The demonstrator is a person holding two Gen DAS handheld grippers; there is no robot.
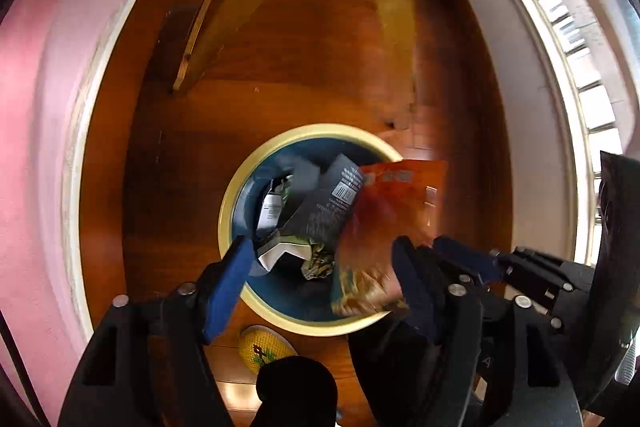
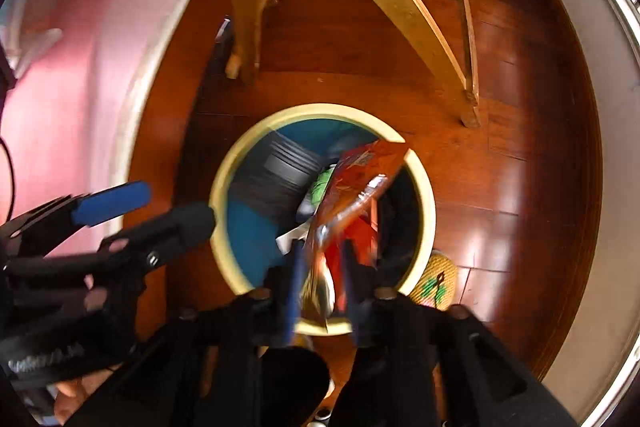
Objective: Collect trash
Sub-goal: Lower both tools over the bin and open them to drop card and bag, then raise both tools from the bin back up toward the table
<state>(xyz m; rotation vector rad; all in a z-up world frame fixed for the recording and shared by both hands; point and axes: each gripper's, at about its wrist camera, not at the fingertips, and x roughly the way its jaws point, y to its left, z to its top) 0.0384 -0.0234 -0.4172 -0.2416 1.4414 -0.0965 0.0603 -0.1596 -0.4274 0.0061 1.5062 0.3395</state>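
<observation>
- Both grippers point down over the bin (image 1: pixel 240 183).
- Left gripper (image 1: pixel 320 259): spread wide, empty.
- Right gripper (image 2: pixel 320 267): parted around the orange packet (image 2: pixel 352 187); grip unclear.

wrappers (image 1: pixel 320 215) in bin (image 1: pixel 240 195), slipper (image 1: pixel 266 349) beside
</observation>
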